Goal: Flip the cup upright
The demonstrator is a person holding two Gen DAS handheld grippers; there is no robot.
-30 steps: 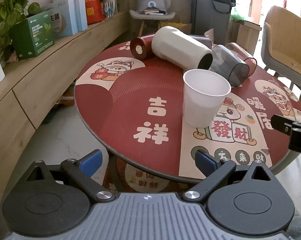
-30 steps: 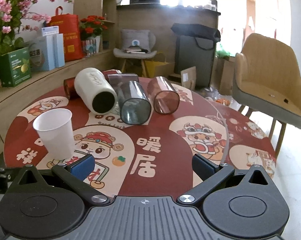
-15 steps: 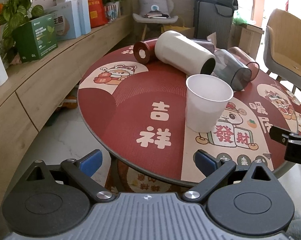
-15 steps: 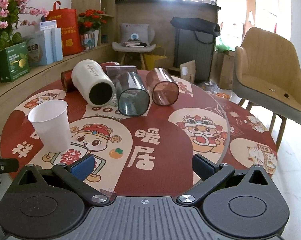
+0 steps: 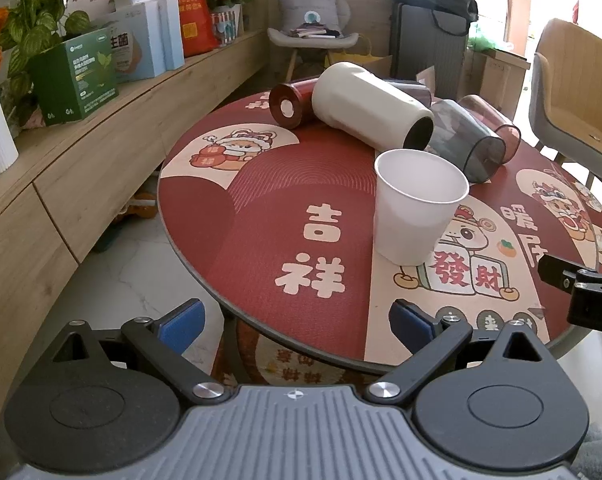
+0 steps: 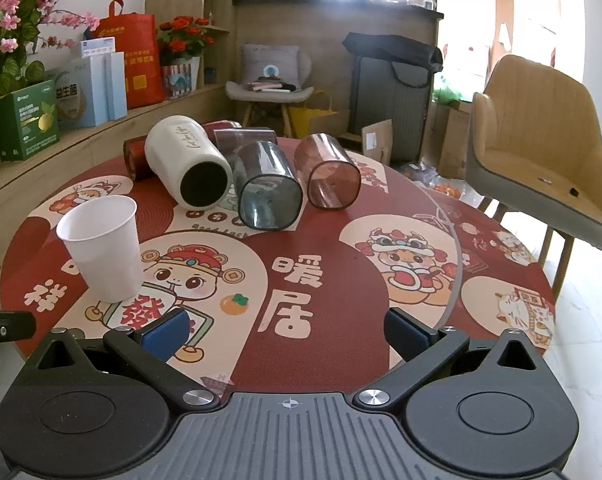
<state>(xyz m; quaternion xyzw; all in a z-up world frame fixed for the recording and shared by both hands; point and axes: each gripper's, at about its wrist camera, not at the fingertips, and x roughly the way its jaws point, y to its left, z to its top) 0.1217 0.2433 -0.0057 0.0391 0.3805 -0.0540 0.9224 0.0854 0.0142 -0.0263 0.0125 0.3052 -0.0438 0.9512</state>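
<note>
The white disposable paper cup [image 5: 417, 208] is standing upright, mouth up, on the round red table with cartoon prints [image 5: 261, 208], near its front edge. Just behind it, a cream cylindrical tumbler [image 5: 371, 110], a smoky grey translucent cup [image 6: 267, 190], a pinkish translucent cup [image 6: 327, 174] and a dark red cylinder [image 5: 287, 102] are lying on their sides. Both the left gripper [image 5: 297, 318] and right gripper [image 6: 285, 330] are hovering at the near edge, jaws spread wide and empty. One cup looks done; the next likely calls for reaching over to a lying cup, closing around its wall and tipping it up.

White cup [image 5: 415, 208]; red cartoon-printed table [image 5: 261, 216]; blue-padded fingers [image 5: 181, 322].
</note>
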